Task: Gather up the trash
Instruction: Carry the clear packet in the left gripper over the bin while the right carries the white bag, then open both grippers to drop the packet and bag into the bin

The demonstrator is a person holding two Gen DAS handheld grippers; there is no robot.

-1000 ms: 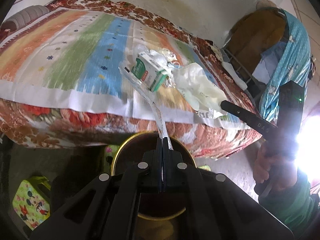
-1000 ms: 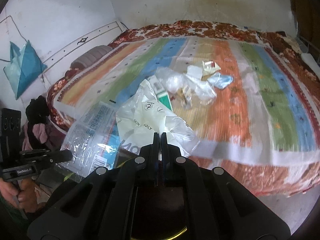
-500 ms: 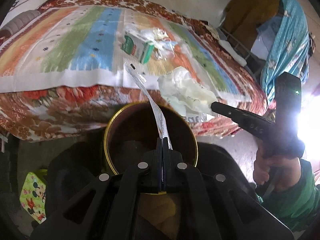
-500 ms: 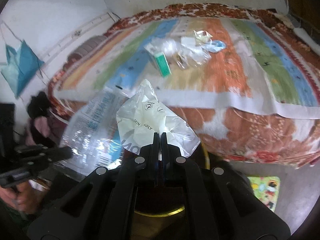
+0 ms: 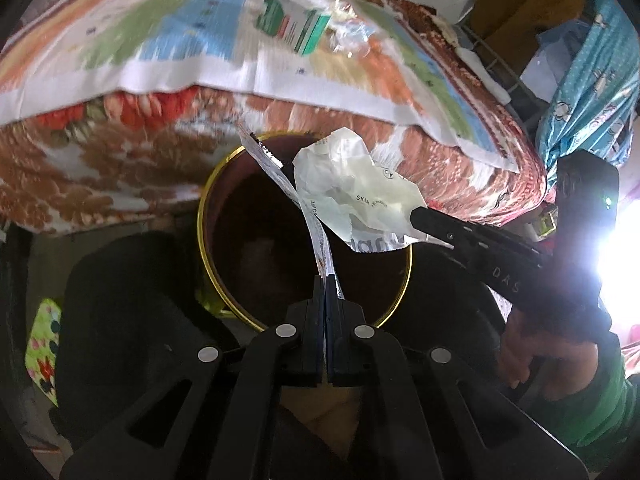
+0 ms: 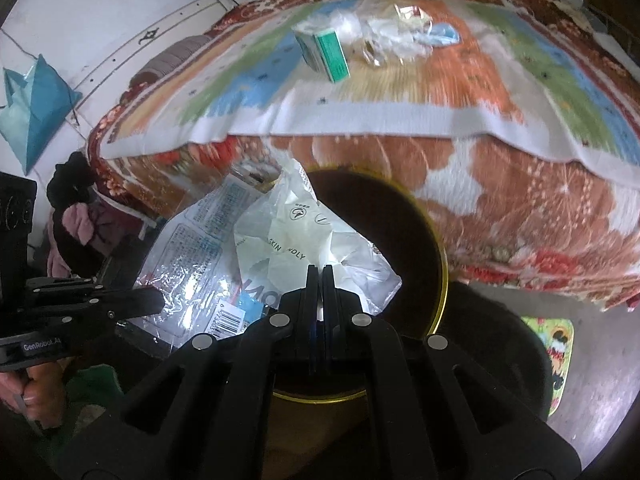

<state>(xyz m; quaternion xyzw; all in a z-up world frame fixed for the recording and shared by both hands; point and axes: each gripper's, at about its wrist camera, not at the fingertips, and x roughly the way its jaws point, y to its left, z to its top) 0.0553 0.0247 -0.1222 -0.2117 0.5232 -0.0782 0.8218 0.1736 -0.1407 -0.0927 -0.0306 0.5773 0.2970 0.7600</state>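
My left gripper (image 5: 325,280) is shut on a clear printed plastic wrapper (image 5: 288,188), seen edge-on, which hangs over the mouth of a dark bin with a gold rim (image 5: 204,216). My right gripper (image 6: 319,270) is shut on a crumpled white plastic bag (image 6: 296,244), also over the bin (image 6: 440,264). In the left wrist view the right gripper (image 5: 416,214) comes in from the right with the white bag (image 5: 352,192). In the right wrist view the left gripper (image 6: 158,300) enters from the left with the clear wrapper (image 6: 192,260). A green and white box (image 6: 324,50) and more wrappers (image 6: 400,32) lie on the bed.
The bed with a striped cover (image 5: 120,40) and floral side (image 6: 520,208) stands just beyond the bin. A cartoon-print stool (image 6: 556,344) sits on the floor beside the bin. A blue bag (image 6: 32,112) hangs on the wall. A hand in a green sleeve (image 5: 576,392) holds the right gripper.
Both grippers have come down and back from over the bed, carrying the clear wrapper and the white bag to above the bin's mouth. The bed's trash now lies farther away.
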